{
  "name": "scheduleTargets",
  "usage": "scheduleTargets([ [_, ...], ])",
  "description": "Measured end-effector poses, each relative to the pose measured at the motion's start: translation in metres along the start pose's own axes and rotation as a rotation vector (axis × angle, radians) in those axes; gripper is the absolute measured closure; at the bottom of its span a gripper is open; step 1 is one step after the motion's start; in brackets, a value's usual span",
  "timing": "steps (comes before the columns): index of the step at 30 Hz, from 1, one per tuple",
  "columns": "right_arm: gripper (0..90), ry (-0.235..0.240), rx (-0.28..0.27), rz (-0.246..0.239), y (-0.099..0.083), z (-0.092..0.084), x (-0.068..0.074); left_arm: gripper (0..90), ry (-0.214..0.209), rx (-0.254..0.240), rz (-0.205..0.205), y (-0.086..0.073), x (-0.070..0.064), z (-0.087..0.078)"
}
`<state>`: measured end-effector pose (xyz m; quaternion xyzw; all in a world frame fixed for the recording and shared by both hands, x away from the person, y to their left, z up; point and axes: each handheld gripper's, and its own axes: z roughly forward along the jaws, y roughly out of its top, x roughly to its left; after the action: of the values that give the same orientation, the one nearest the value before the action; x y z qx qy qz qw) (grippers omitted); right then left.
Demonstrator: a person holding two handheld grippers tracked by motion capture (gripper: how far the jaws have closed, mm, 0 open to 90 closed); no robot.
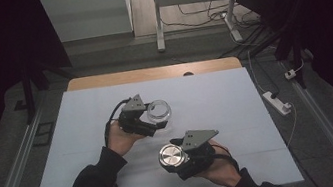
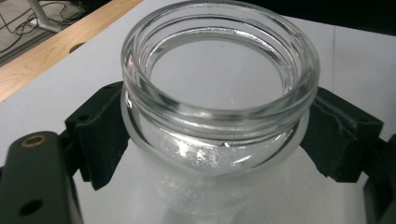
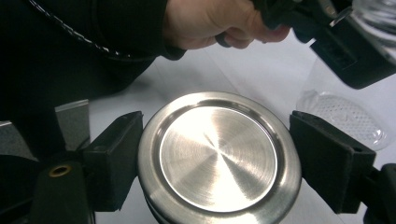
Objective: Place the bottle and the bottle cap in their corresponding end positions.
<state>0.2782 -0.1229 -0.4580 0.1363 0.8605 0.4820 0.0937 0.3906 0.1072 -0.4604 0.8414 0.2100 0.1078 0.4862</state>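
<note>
One clear glass jar (image 1: 159, 112) and one round brushed-metal lid (image 1: 172, 155) are in play, each carried by its own gripper over the pale sheet covering the table (image 1: 216, 101).

In the high view, the left gripper (image 1: 151, 124) sits just left of the frame's centre, held by the person's left hand (image 1: 120, 137), with the jar at its tip. The left gripper view shows the jar (image 2: 219, 107) upright and open-mouthed in the middle of the frame, its neck pinched between the two black jaws, one pressing on each side just under the threaded rim. The jar is empty.

The right gripper (image 1: 175, 159) lies below centre in the high view, gripped by the right hand (image 1: 221, 168), with the lid at its front end, shiny face up. In the right gripper view the lid (image 3: 218, 158) takes up the lower middle of the frame, its edge clamped between the two jaws, one at the left and one at the right. At the upper right of that view the jar (image 3: 345, 114) shows with the left gripper (image 3: 348, 51) closed around it, and the left hand (image 3: 210, 21) is at the top centre.

Jar and lid are near each other but apart, the jar higher in the high view than the lid.
</note>
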Motion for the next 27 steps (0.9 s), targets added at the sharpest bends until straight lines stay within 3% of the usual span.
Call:
scheduleTargets([
  [12, 20.0, -0.021, 0.056, -0.016, -0.021, 0.027, 0.000, 16.2, 0.036, 0.005, -0.022, -0.007, 0.015, 0.015],
  [27, 19.9, -0.036, 0.112, 0.044, -0.043, 0.052, -0.014, 16.2, 0.065, 0.027, -0.048, -0.018, 0.027, 0.035],
])
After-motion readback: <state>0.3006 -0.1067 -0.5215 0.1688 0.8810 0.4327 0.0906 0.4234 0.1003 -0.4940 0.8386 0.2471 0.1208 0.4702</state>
